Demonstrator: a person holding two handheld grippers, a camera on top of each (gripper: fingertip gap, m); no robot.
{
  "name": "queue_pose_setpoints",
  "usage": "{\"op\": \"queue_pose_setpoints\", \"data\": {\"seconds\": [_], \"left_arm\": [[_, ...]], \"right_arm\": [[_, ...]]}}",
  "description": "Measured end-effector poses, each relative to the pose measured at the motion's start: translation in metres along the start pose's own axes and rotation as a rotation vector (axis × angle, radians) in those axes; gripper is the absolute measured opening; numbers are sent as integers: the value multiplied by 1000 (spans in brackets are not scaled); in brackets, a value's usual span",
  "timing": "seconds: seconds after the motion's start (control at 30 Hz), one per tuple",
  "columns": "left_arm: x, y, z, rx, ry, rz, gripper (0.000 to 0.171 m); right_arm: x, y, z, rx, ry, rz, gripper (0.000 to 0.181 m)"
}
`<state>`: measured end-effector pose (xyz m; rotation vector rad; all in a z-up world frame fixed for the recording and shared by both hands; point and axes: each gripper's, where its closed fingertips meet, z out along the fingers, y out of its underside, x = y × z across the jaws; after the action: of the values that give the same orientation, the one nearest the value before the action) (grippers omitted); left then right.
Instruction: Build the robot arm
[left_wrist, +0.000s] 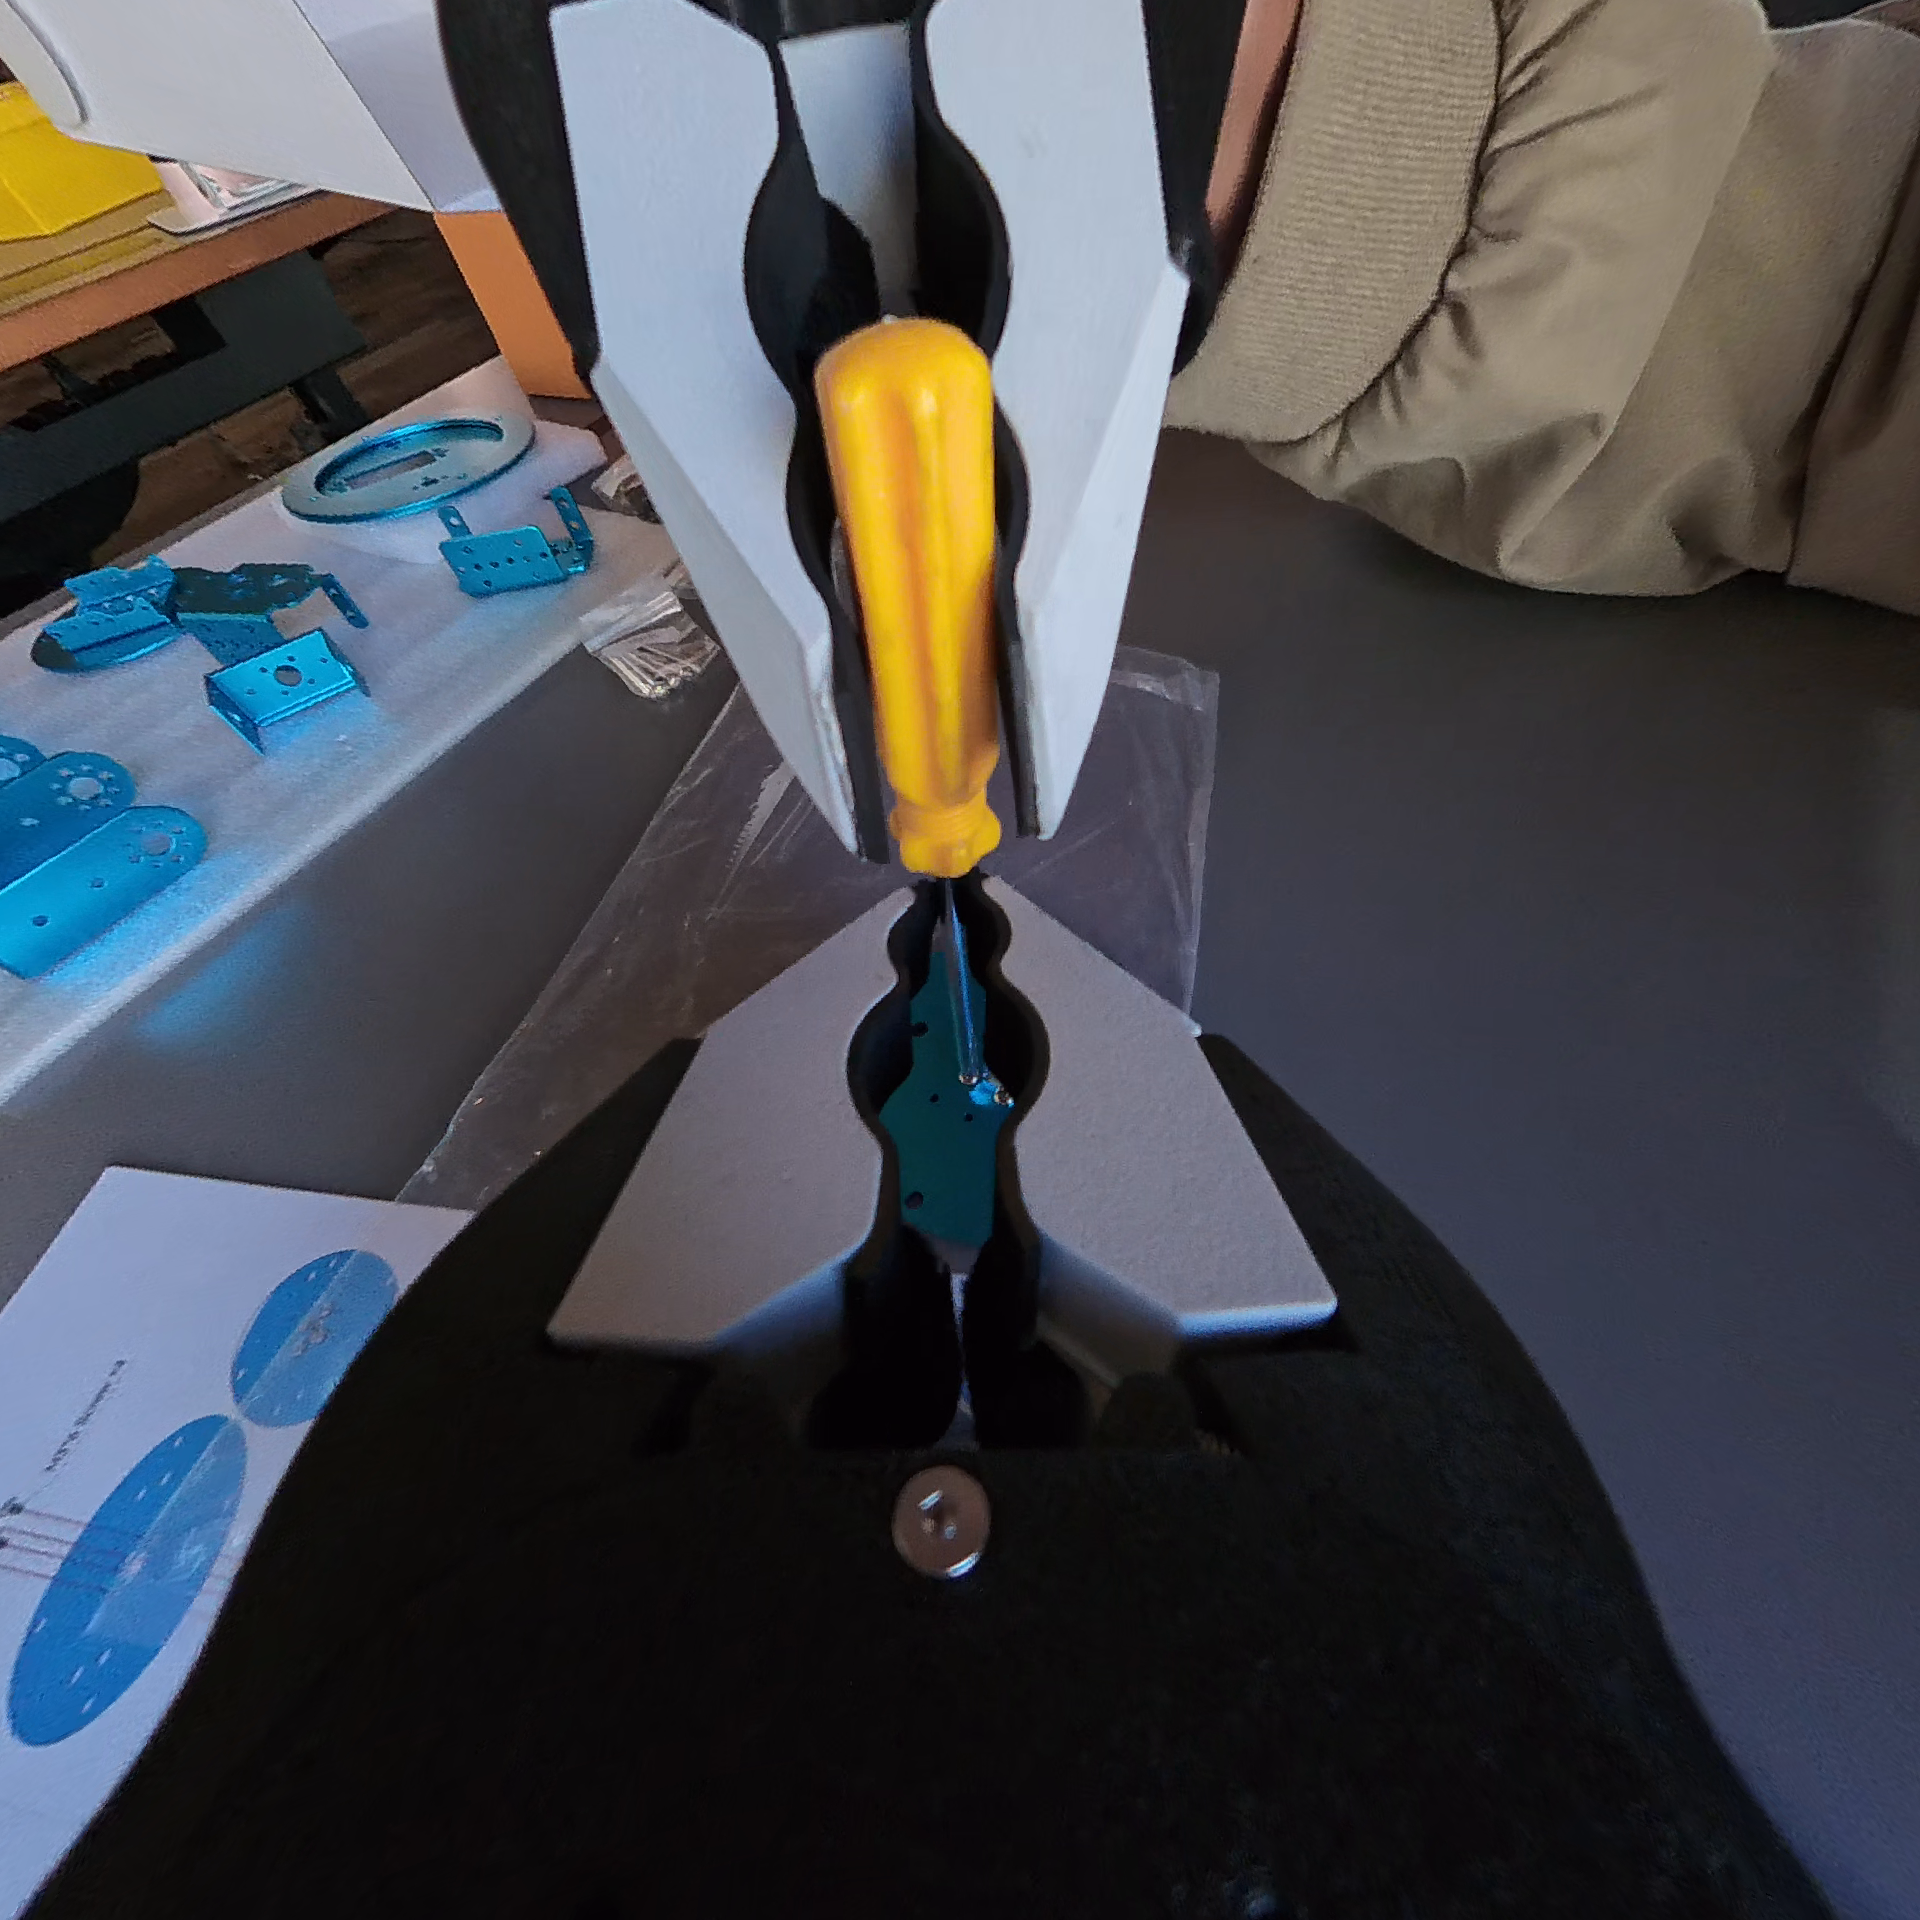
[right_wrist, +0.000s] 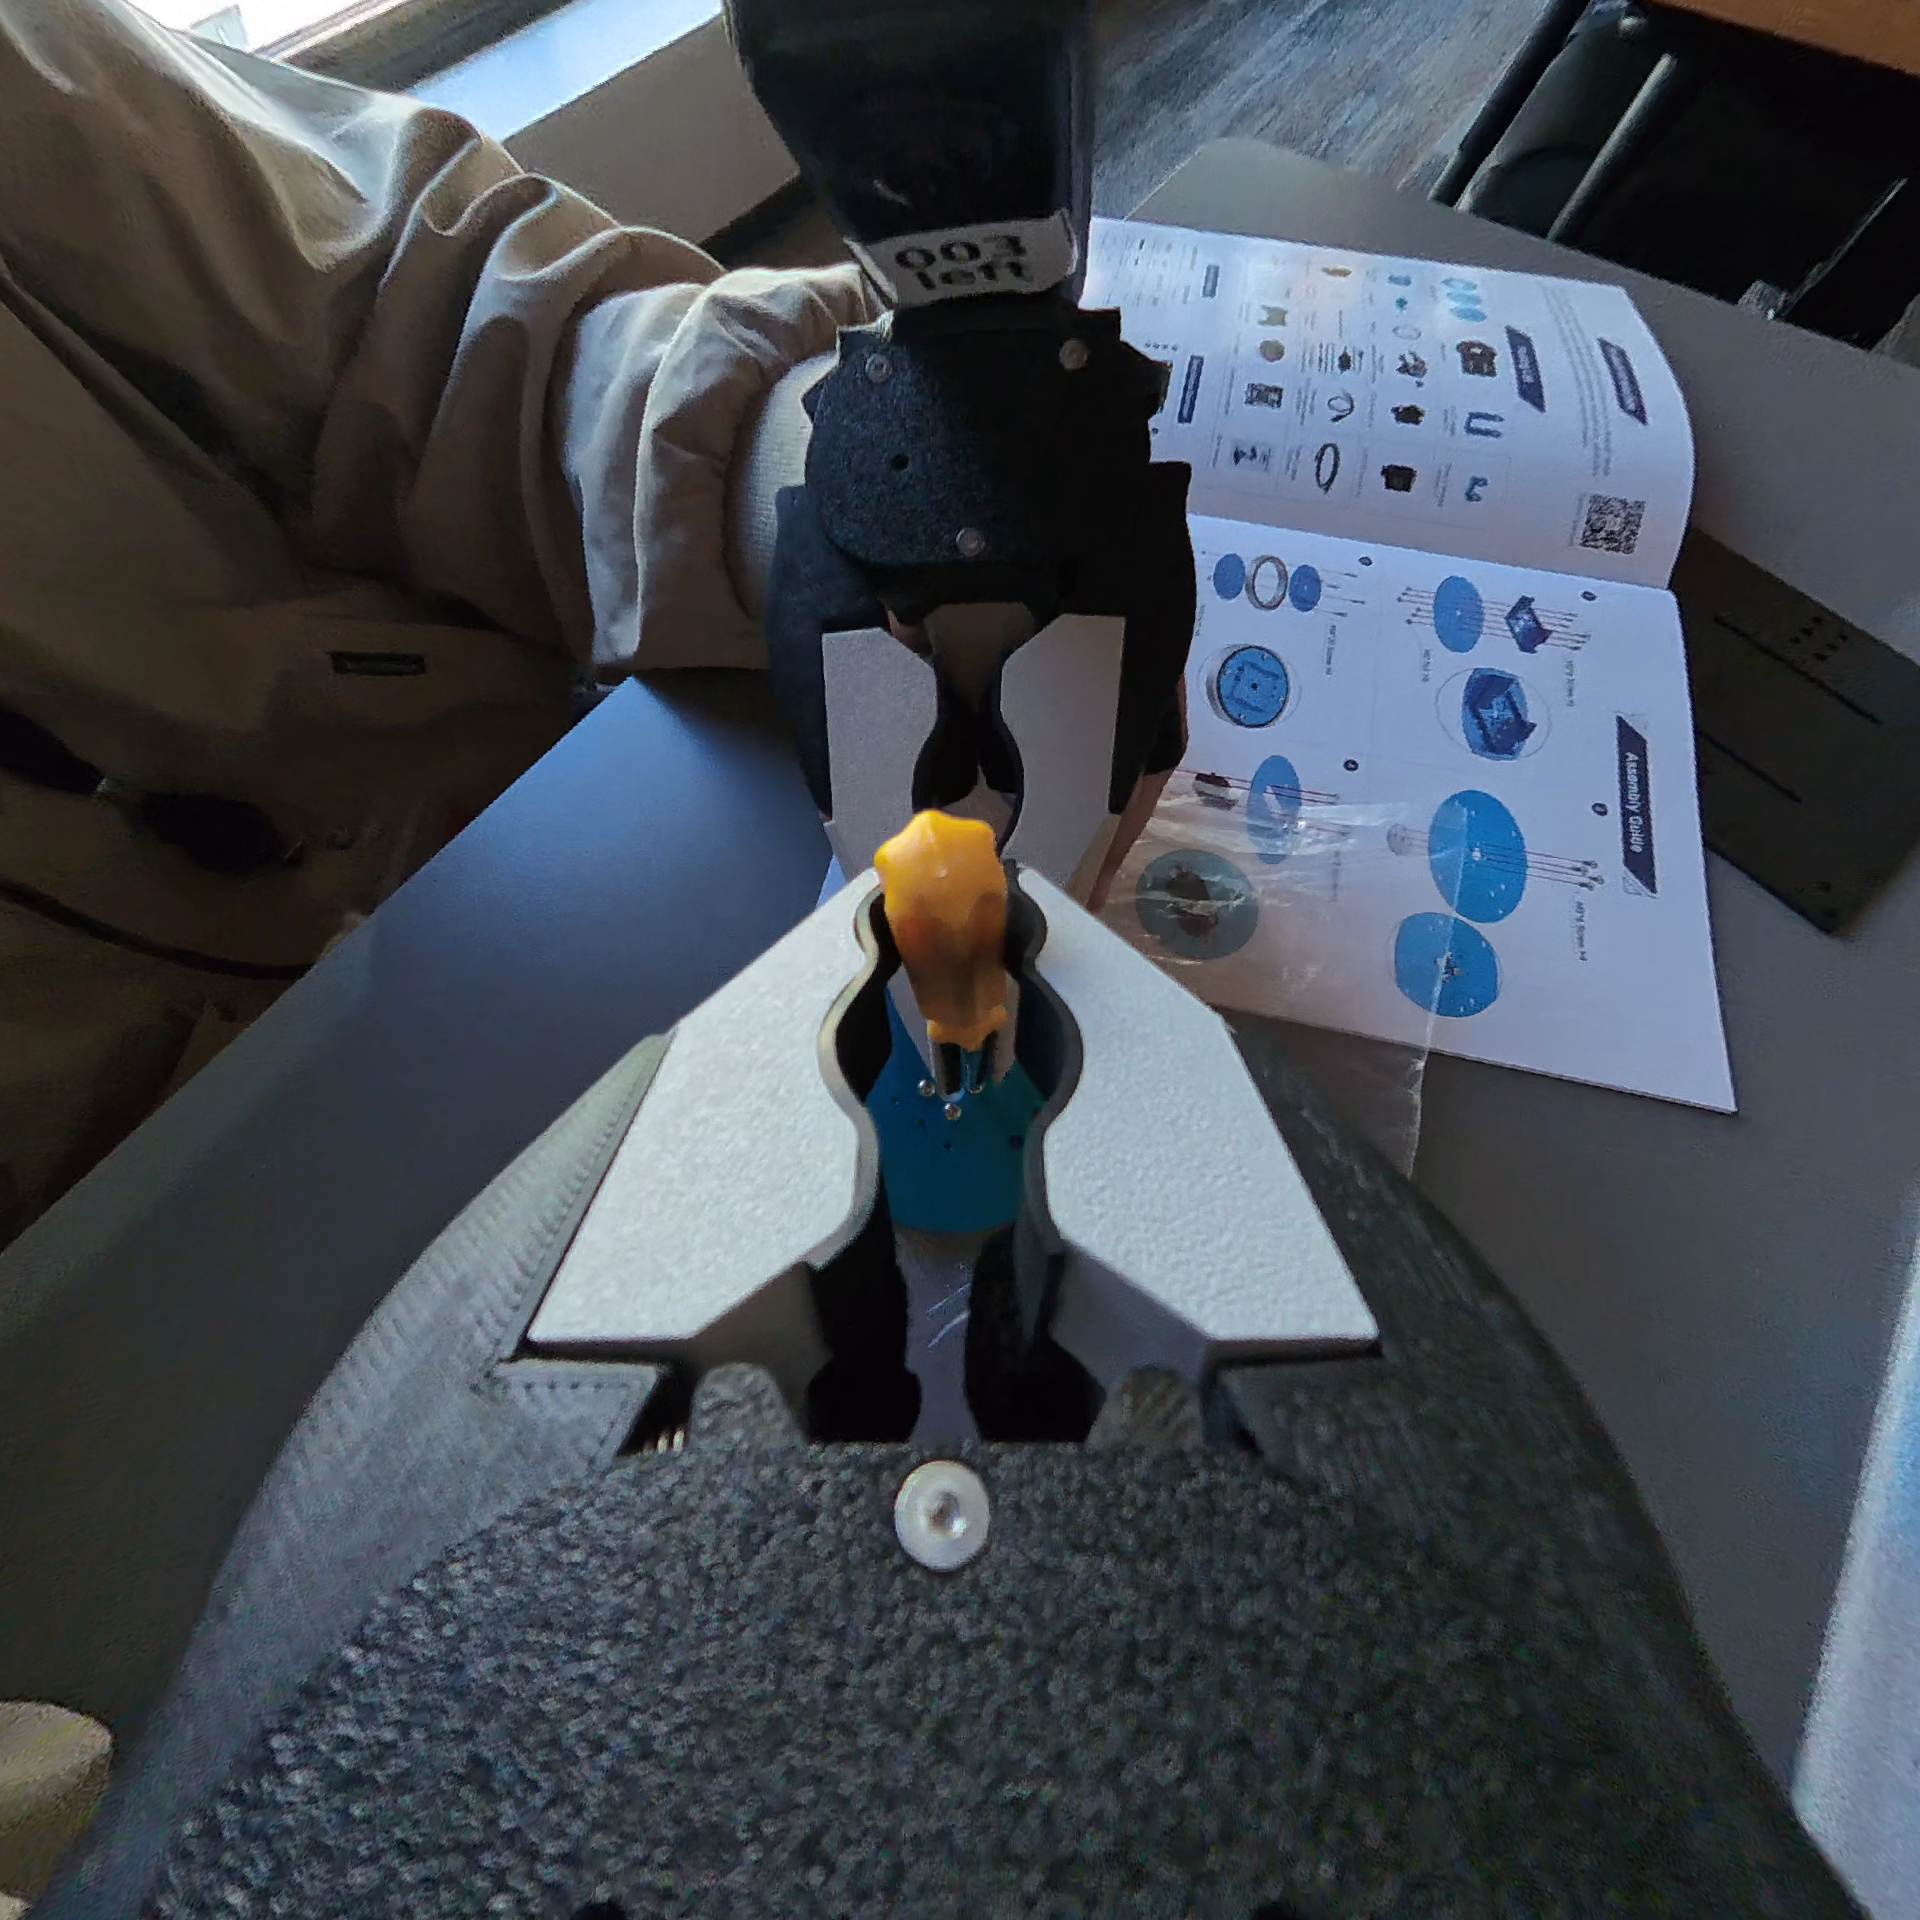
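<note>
Between claws (left_wrist: 951, 914): yellow screwdriver (left_wrist: 920, 582); blue plate (left_wrist: 940, 1143)

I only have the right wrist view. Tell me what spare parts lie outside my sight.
Observer: Flat and bent blue metal brackets lie spread on a white sheet.
Operator: Report what sits beyond them.
Observer: A blue metal ring rests on a white foam block.
Operator: Describe the yellow-handled screwdriver's shaft.
Observer: The screwdriver sits in the right gripper. Its thin shaft shows fully, tip at a small silver screw on the blue metal plate.
</note>
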<state>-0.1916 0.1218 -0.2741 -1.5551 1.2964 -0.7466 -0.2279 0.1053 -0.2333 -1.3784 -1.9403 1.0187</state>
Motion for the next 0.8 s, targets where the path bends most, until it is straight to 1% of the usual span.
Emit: {"op": "queue_pose_setpoints", "data": {"seconds": [0.13, 0.23, 0.33, 0.37, 0.43, 0.5, 0.53, 0.63, 0.67, 0.77, 0.8], "left_arm": [[-1, -1, 1, 4, -9, 19, 4], [-3, -1, 2, 11, 16, -47, 4], [-5, -1, 3, 17, 19, -72, 4], [-5, 0, 2, 17, 16, -73, 4], [-6, 0, 1, 18, 12, -75, 4], [-6, 0, 1, 23, 17, -84, 4], [-6, 0, 1, 25, 19, -90, 4], [-5, 0, 1, 37, 38, -101, 4], [-4, -1, 1, 39, 46, -100, 4], [-2, -1, 2, 42, 56, -96, 4], [-2, -1, 1, 43, 60, -97, 4]], "right_arm": [[1, 1, 0, -12, -22, 25, 17], [5, 3, -3, -12, -19, 51, 17], [9, 6, -5, -81, -8, 63, 18], [8, 4, -6, -112, -17, 59, 24], [6, -8, -15, -134, -37, 53, 36], [13, -15, -26, -206, -6, -3, 53], [17, -17, -31, -261, 13, -54, 58], [23, -18, -42, -446, 41, -246, 56], [22, -17, -44, -515, 27, -302, 56], [17, -17, -45, -658, -59, -429, 52], [15, -16, -44, -690, -95, -464, 48]]}}
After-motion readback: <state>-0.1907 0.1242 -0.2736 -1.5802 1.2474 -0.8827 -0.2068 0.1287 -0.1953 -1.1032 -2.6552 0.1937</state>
